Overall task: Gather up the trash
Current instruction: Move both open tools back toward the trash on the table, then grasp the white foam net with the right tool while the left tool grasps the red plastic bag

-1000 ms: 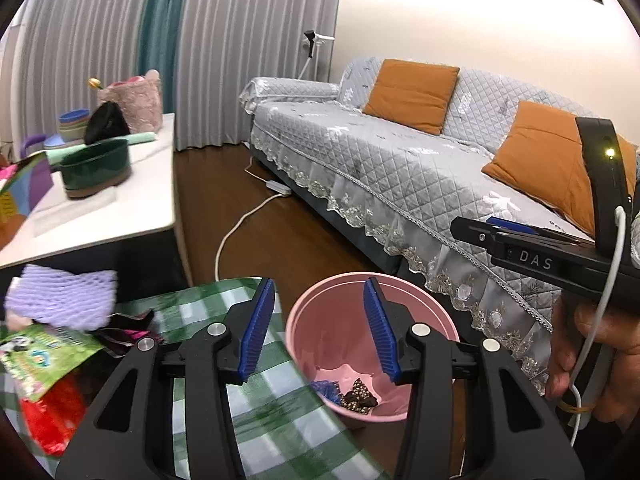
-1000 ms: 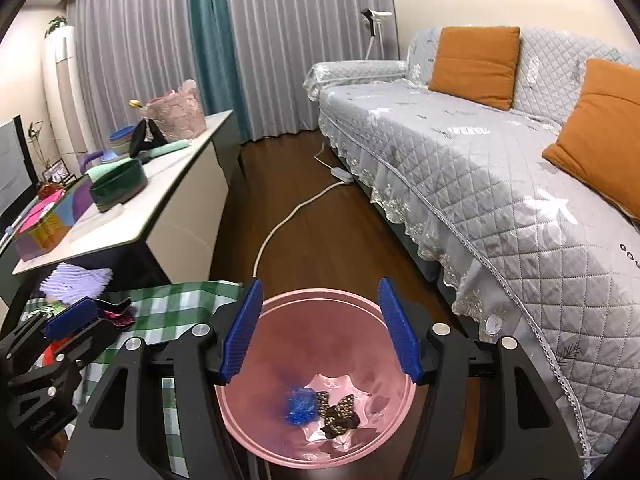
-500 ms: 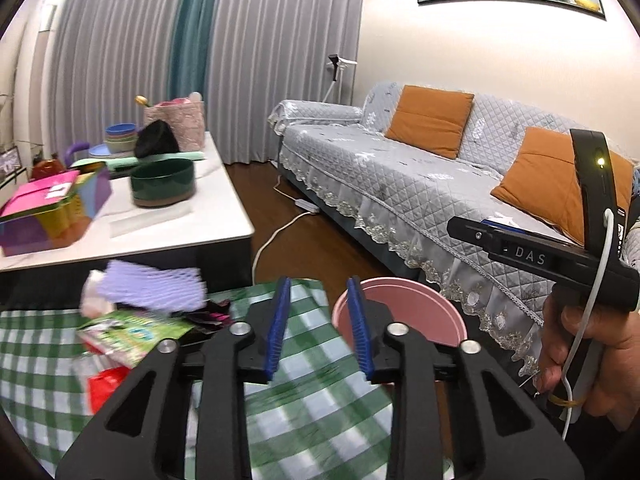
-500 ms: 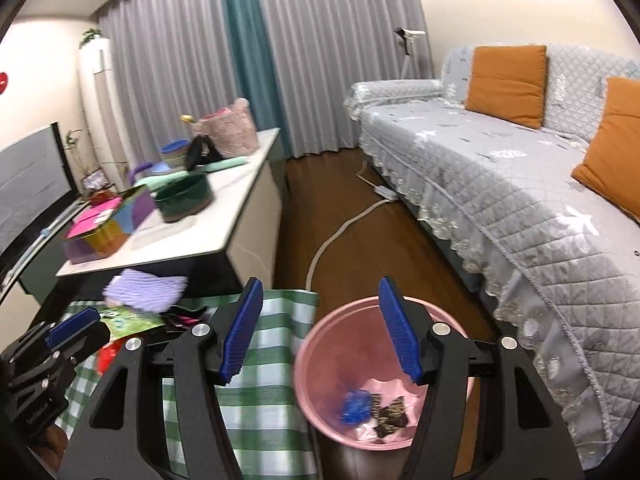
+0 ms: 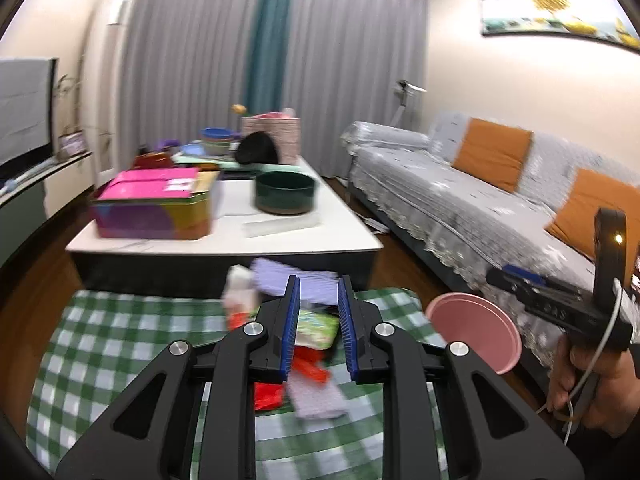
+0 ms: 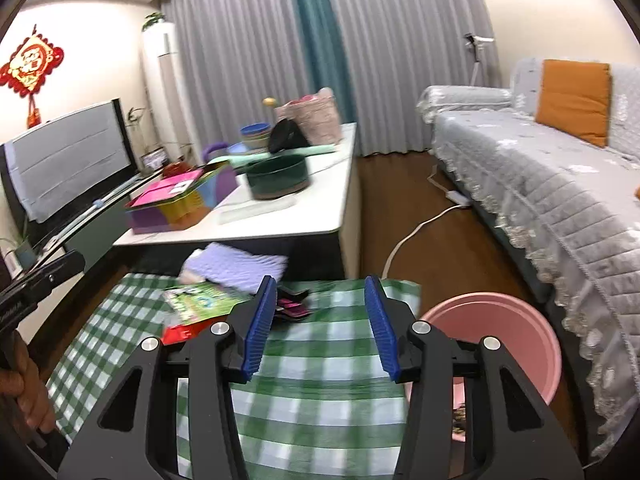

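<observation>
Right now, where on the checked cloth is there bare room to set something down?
The checked cloth is bare on its near half and toward the pink bin. Its far edge, below the white table, is crowded with wrappers.

Motion blur smears the trash pile (image 5: 304, 344); the pink bin (image 6: 500, 344) is partly hidden.
</observation>
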A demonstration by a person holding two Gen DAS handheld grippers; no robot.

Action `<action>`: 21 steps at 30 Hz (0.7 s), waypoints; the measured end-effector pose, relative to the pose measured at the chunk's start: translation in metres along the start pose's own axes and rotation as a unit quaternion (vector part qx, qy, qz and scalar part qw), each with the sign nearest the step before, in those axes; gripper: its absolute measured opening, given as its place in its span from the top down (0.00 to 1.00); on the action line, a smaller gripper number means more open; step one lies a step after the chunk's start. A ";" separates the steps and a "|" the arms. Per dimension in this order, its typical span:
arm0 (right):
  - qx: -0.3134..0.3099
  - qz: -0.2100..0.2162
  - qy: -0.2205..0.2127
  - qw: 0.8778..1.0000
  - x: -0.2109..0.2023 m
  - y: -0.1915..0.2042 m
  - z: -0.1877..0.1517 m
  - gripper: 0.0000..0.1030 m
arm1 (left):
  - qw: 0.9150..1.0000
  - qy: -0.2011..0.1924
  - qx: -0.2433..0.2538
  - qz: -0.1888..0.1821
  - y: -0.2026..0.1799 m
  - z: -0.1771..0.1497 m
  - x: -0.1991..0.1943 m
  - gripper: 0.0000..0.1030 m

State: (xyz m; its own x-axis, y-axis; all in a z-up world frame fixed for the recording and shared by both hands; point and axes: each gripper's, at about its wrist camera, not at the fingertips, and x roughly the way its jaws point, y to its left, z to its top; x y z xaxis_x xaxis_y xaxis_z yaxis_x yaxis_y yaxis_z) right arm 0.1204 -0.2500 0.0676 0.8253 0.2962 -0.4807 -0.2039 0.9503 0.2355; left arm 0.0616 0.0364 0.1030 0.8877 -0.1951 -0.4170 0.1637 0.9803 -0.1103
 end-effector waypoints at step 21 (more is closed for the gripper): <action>-0.041 0.109 0.147 0.982 0.116 0.092 -0.078 0.54 | 0.995 0.060 -0.058 0.061 0.077 -0.052 0.043 0.81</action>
State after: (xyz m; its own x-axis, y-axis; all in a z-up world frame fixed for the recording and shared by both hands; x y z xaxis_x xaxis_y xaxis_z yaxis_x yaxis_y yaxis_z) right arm 0.1566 -0.1208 -0.0320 0.5717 0.4970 -0.6528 -0.4109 0.8621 0.2965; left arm 0.0900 0.1024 0.0293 0.8390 -0.0837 -0.5377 0.0007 0.9882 -0.1529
